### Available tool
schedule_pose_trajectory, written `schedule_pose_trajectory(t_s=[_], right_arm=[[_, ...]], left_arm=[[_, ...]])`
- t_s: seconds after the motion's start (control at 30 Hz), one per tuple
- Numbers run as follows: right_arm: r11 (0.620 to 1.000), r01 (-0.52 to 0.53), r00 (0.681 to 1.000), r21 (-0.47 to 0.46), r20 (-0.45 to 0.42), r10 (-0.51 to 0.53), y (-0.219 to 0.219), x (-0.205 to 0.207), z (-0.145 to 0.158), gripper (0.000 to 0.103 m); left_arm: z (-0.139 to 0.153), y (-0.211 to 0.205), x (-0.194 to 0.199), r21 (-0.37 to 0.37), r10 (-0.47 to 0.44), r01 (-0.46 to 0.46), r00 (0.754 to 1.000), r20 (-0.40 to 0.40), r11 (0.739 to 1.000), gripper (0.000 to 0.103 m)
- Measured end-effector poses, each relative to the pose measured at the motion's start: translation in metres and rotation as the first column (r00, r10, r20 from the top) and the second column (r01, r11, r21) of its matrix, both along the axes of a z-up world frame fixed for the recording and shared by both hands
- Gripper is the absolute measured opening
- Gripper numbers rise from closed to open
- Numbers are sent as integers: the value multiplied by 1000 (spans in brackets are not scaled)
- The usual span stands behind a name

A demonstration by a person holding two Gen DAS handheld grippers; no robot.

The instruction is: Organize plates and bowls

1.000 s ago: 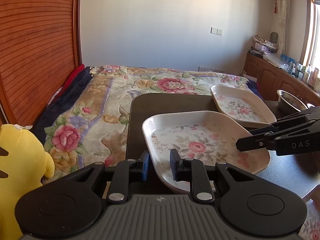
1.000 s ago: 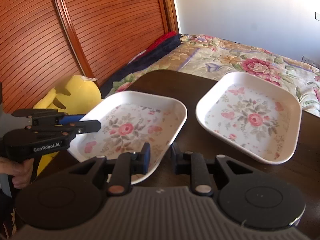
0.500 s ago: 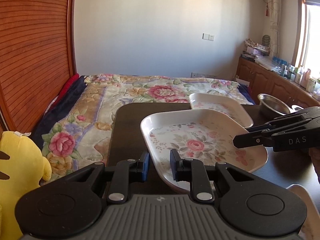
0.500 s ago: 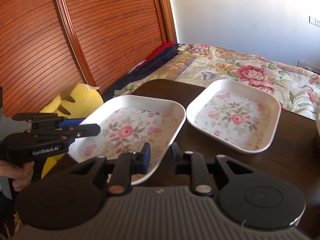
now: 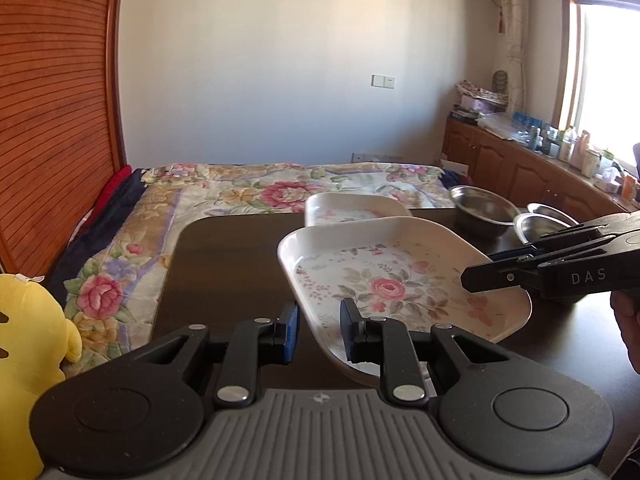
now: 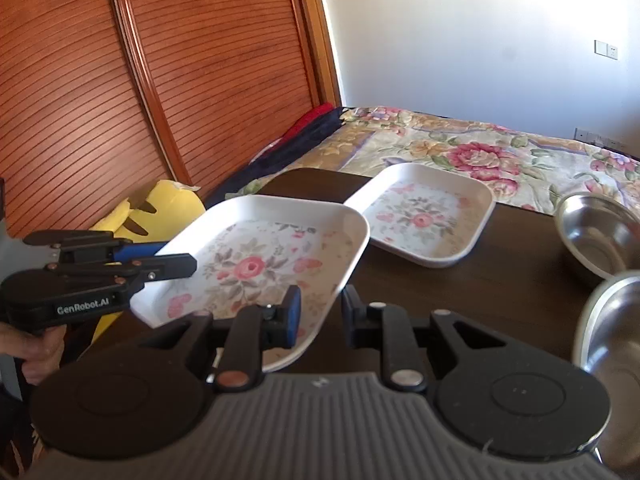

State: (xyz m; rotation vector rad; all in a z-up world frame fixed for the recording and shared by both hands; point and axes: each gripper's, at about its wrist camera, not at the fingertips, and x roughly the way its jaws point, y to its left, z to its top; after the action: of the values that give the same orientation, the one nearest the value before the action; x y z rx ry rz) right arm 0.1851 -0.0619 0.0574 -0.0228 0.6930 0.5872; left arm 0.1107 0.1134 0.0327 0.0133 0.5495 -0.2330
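Observation:
A white rectangular plate with a rose pattern hangs tilted above the dark table, carried between both grippers. My left gripper is shut on the plate's left rim. On the opposite rim my right gripper is shut as well. A second plate of the same pattern lies flat on the table beyond the held one. Two steel bowls stand on the table to the right.
A bed with a floral cover lies past the table's far edge. A yellow plush toy sits at the left beside the wooden slatted wall. Wooden cabinets with clutter line the right wall under the window.
Both grippers have pulled back and risen with the rose plate between them. The second plate has fallen further away in view, and the steel bowls have come into the right wrist view.

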Motion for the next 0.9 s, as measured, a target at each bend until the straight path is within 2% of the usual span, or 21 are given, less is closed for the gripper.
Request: schedule_pose_trajectory(t_s=[0.4,0.9], right_arm=[[999,31,999,18,23,-31,-39,-39,5,24],[998,37,999,44,14,-38,-59,-82,-6,24]], left_arm=[[6,-32,-36,7,-41,41,999,14,999,24],[-8,-47,-76,1,-45,45,999,-14,999,24]])
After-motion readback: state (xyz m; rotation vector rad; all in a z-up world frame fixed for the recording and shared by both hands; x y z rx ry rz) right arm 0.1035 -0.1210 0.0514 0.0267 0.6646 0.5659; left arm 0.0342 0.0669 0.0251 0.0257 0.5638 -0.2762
